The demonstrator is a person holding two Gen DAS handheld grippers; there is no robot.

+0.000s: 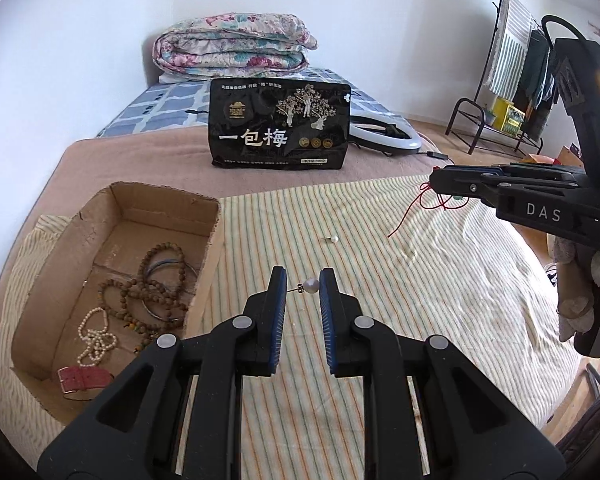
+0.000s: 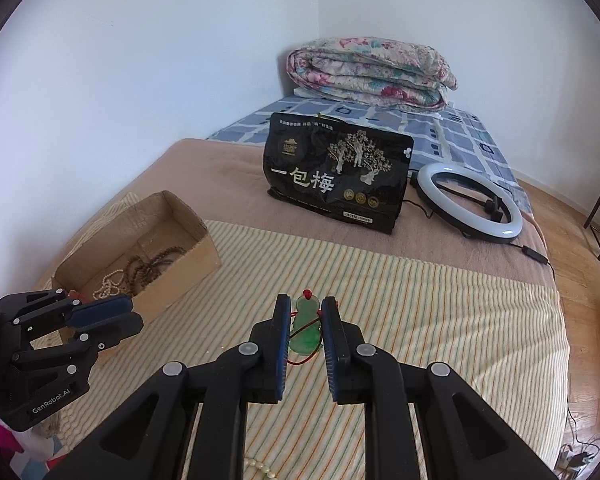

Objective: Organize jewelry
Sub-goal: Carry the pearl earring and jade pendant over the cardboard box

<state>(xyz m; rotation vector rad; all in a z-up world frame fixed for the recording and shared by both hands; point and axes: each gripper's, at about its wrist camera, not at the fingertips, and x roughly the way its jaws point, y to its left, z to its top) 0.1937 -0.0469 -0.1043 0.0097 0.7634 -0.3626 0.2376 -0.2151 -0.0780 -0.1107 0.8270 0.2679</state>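
**Left wrist view: two small pieces gripped above the striped cloth**

Left gripper (image 1: 303,286) pinches a pearl earring (image 1: 310,285), light, slippery, held across pearl and post. Right gripper (image 2: 306,320) clamps a green pendant (image 2: 306,330), hard, chippable; its red cord (image 2: 300,338) dangles. Cardboard box (image 1: 204,236) lies far left.

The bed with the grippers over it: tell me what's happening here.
A person is sorting jewelry into a cardboard box on the bed. The left gripper holds a pearl earring; the right gripper holds a green pendant on red cord. Another earring lies on the striped cloth. Beads are already boxed.
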